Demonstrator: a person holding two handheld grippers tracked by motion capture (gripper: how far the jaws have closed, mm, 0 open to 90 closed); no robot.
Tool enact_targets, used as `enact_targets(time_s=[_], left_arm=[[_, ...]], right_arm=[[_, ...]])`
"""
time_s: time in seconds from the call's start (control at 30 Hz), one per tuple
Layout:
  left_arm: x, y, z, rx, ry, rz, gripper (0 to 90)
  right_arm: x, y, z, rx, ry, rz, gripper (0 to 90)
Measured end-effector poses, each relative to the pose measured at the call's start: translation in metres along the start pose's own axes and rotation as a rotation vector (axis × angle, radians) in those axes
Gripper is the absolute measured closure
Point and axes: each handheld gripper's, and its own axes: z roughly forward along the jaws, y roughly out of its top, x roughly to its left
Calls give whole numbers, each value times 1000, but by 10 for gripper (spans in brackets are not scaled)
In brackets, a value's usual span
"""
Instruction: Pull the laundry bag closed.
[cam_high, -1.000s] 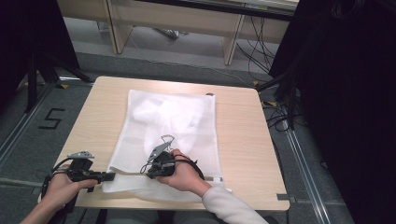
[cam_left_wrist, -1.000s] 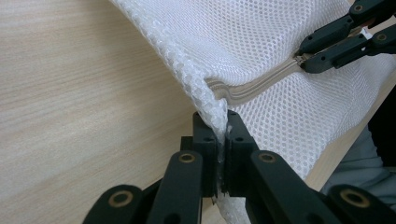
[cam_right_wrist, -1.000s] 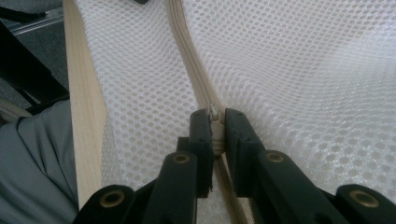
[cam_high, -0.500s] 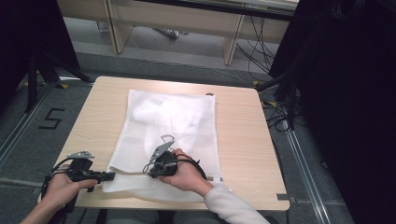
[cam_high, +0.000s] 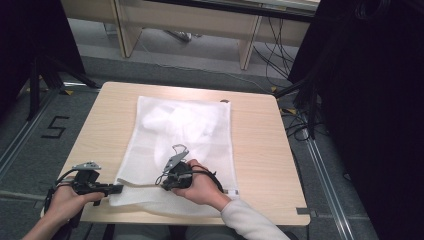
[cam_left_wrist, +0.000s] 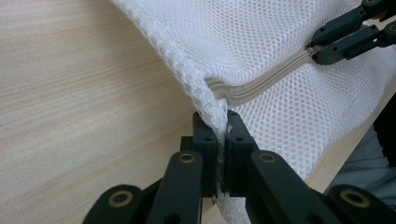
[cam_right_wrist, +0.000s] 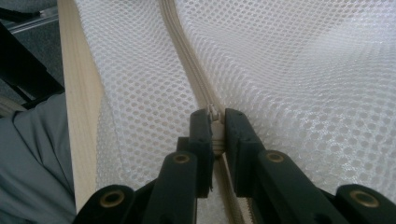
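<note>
We see white mesh bag (cam_high: 180, 150) flat on surface (cam_high: 260, 140). Left tongs (cam_left_wrist: 221, 135) clamp bag's near corner, anchoring it. Right tongs (cam_right_wrist: 215, 122) pinch zipper pull (cam_right_wrist: 213, 112) on zipper (cam_right_wrist: 184, 44), likely so slider runs against tension.

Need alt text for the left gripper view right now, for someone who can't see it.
The left gripper is clamped on the corner of a white mesh bag where its beige zipper ends, on a light wood table. At upper right, the right gripper pinches the zipper farther along.
</note>
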Motion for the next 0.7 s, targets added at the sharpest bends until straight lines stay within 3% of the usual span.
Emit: enact_targets(time_s=[0.7], left_arm=[[1, 0, -1, 6, 4, 3, 854]], right_arm=[[-2, -5, -7, 3, -12, 13, 827]])
